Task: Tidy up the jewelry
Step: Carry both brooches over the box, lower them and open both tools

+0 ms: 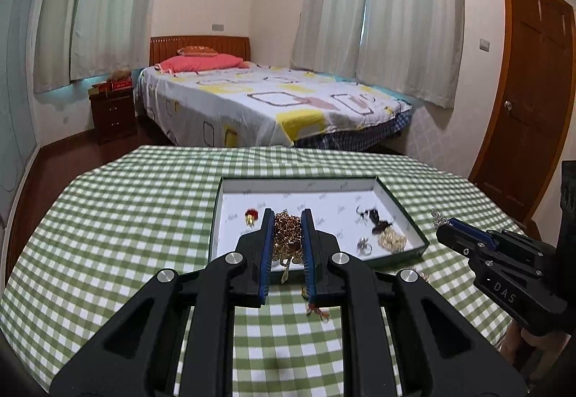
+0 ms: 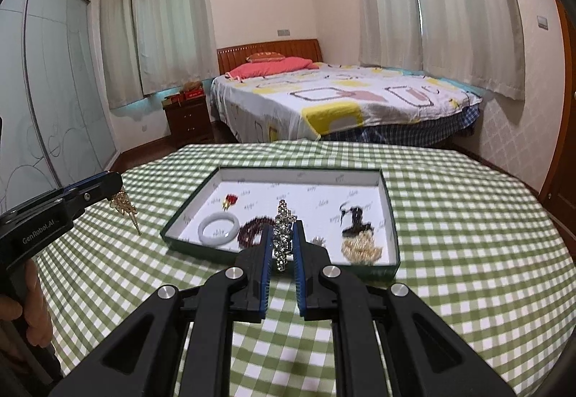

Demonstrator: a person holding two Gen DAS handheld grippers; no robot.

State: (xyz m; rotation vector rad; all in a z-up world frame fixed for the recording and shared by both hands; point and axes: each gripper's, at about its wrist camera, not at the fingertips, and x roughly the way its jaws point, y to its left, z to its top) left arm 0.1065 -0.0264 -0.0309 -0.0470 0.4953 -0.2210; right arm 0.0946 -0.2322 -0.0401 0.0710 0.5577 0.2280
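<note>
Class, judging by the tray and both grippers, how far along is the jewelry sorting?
Done: a white bangle, dark beads and other pieces lie in the tray. In hand: left gripper holds a gold chain; right gripper holds a rhinestone piece. Left: placing both in the tray.

Tangled gold chain (image 1: 287,235) and sparkly rhinestone piece (image 2: 283,235), both dangling above white-lined tray (image 2: 302,177).

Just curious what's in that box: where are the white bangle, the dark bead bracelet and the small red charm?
white bangle (image 2: 218,228), right wrist view, near rim.
dark bead bracelet (image 2: 252,233), right wrist view, left arc.
red charm (image 2: 230,199), right wrist view, its middle.
</note>
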